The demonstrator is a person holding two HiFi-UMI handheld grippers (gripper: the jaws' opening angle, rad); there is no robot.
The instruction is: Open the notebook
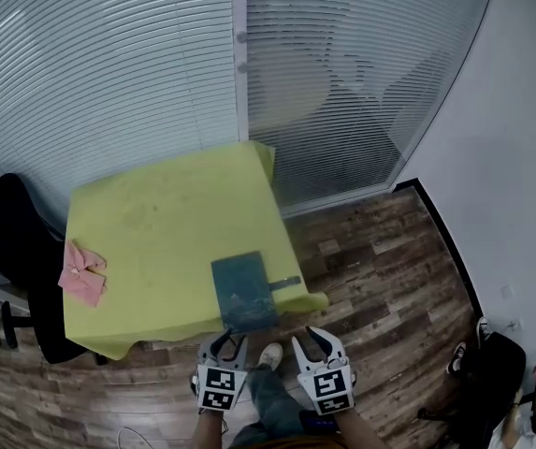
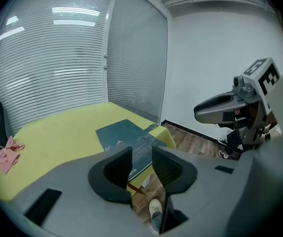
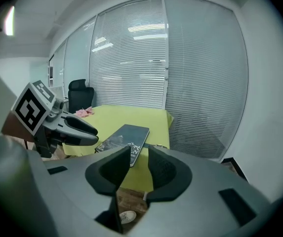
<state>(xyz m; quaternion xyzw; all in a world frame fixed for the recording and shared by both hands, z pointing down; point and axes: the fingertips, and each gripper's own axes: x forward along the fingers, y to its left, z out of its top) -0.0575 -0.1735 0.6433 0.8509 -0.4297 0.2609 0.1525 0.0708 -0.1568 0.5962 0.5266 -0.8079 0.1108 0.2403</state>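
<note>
Matt yellow fabric tablecloth [image 1: 155, 223]; smooth notebook [image 1: 244, 291] cover; wood-plank floor [image 1: 370, 269].

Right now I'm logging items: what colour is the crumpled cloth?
The crumpled cloth is pink, clearest in the head view.

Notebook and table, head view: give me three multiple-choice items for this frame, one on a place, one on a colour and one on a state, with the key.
1. Where on the yellow table does the notebook lie?
A. At the far left corner
B. At the near edge, towards the right corner
C. In the middle

2. What colour is the crumpled cloth at the table's left edge?
A. Pink
B. Blue
C. White

3. What state is the notebook in?
A. Open, pages showing
B. Closed, lying flat
C. Standing upright on its spine

Key:
1 B, the head view shows it at the table's near edge beside the right corner.
2 A, the cloth shows pink against the yellow.
3 B, only its dark cover shows, flat on the table.
</note>
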